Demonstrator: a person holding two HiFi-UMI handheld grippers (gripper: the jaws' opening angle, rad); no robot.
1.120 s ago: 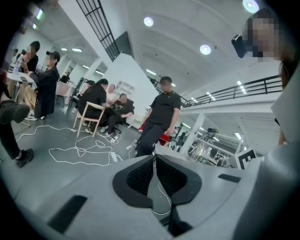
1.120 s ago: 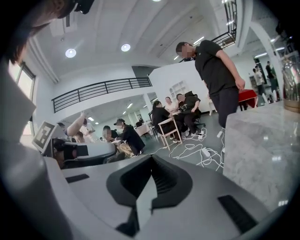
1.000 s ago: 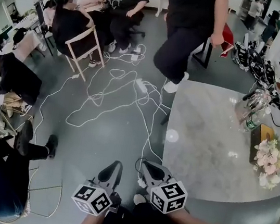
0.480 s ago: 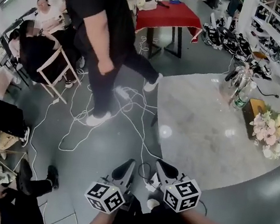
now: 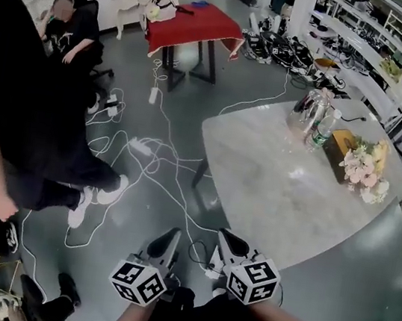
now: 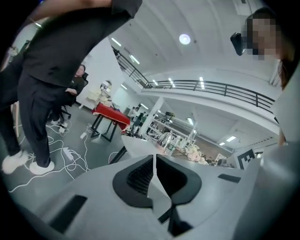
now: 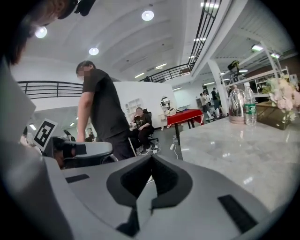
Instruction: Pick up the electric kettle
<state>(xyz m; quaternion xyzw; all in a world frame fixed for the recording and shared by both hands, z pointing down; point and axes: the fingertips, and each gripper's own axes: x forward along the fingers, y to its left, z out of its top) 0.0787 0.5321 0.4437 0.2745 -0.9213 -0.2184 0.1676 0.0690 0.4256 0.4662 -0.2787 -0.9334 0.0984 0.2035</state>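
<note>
Currently | shiny silver electric kettle point(image 5: 305, 107) stands upright at the far side of the pale marble table point(image 5: 272, 186) | left gripper point(image 5: 171, 234) and right gripper point(image 5: 228, 237): both pressed together, empty, near the table's front edge | kettle lies well ahead and rightward; right gripper nearer.

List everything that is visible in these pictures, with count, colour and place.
kettle: one, silver, table's far end
bottle: one, clear, green label, beside the kettle
flowers: one bunch, pink and white, table's right edge
box: one, brown, beside the flowers
table: one, marble, ahead on the right
desk: one, red cloth, far back
cables: several, white, on the grey floor
standing person: one, black clothes, left
seated person: one, black clothes, far left
left claw: one, grey, shut and empty, bottom centre
right claw: one, grey, shut and empty, bottom centre
</note>
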